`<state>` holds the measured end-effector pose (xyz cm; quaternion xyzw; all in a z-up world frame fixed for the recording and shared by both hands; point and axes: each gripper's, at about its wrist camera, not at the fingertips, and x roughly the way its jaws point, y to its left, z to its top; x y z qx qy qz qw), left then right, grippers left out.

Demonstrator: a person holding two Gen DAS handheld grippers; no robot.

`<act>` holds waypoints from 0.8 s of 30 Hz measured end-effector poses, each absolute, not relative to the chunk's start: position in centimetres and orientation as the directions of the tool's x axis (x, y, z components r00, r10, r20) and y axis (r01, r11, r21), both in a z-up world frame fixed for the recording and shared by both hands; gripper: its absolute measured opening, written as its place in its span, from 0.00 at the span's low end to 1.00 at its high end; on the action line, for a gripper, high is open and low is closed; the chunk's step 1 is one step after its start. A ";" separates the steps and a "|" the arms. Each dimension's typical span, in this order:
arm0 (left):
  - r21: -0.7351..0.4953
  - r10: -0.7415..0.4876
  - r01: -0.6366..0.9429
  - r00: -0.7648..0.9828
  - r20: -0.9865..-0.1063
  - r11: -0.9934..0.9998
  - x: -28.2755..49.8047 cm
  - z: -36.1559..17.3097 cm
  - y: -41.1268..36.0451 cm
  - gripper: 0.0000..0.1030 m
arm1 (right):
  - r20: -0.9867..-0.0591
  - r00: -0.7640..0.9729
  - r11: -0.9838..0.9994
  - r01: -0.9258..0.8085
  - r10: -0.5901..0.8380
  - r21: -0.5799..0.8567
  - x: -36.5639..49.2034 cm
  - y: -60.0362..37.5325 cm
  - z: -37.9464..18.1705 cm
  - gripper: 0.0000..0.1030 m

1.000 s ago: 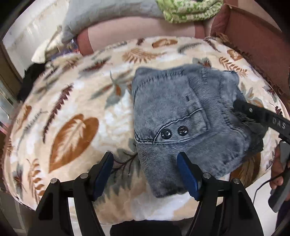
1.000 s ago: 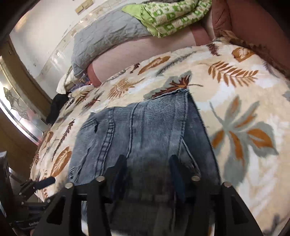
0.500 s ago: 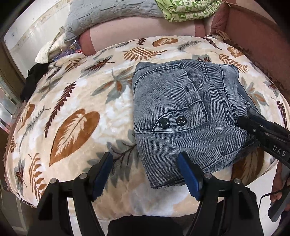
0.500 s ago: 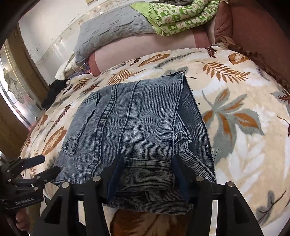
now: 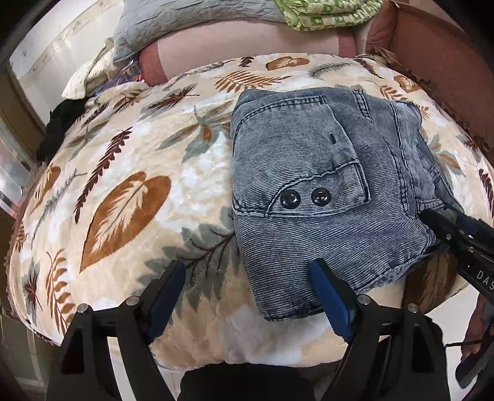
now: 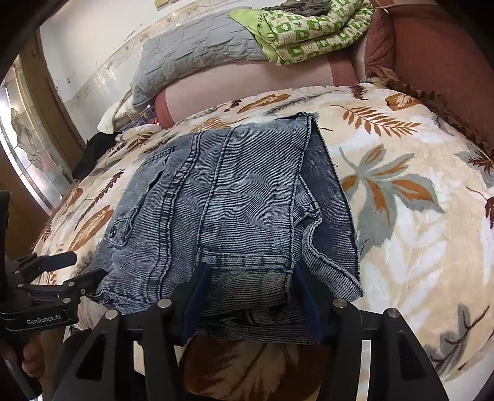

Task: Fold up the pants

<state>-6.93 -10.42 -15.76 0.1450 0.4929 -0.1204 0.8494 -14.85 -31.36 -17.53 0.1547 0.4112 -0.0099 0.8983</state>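
Note:
The folded grey-blue denim pants [image 5: 324, 197] [image 6: 234, 197] lie on a cream blanket [image 5: 129, 197] [image 6: 401, 216] with a leaf pattern. My left gripper [image 5: 247, 287] [image 6: 77, 266] hovers at the pants' near left corner. Its jaws are opening, and the corner lies below them without either pad pressing on it. My right gripper [image 6: 251, 293] [image 5: 444, 216] stands open at the pants' other near edge. The folded layers lie between its blue pads [image 6: 197, 293], and a lower layer runs under the fingers.
A grey pillow [image 6: 197, 52] and a green patterned quilt [image 6: 311, 27] lie at the back. A brown padded wall [image 6: 438, 61] borders the right side. A black cloth [image 5: 61, 123] lies at the blanket's far left edge. A hand [image 5: 475, 339] holds the right gripper.
The right gripper has drawn back from on top of the pants to their near edge. The left gripper's jaws have spread a little wider. The pants now lie flatter.

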 end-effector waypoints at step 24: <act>0.153 -0.079 0.282 0.669 -0.739 0.947 -9.0 -7.8 -8.8 0.81 | -0.717 0.684 0.954 0.102 0.139 0.282 -13.5 -28.1 -11.9 0.58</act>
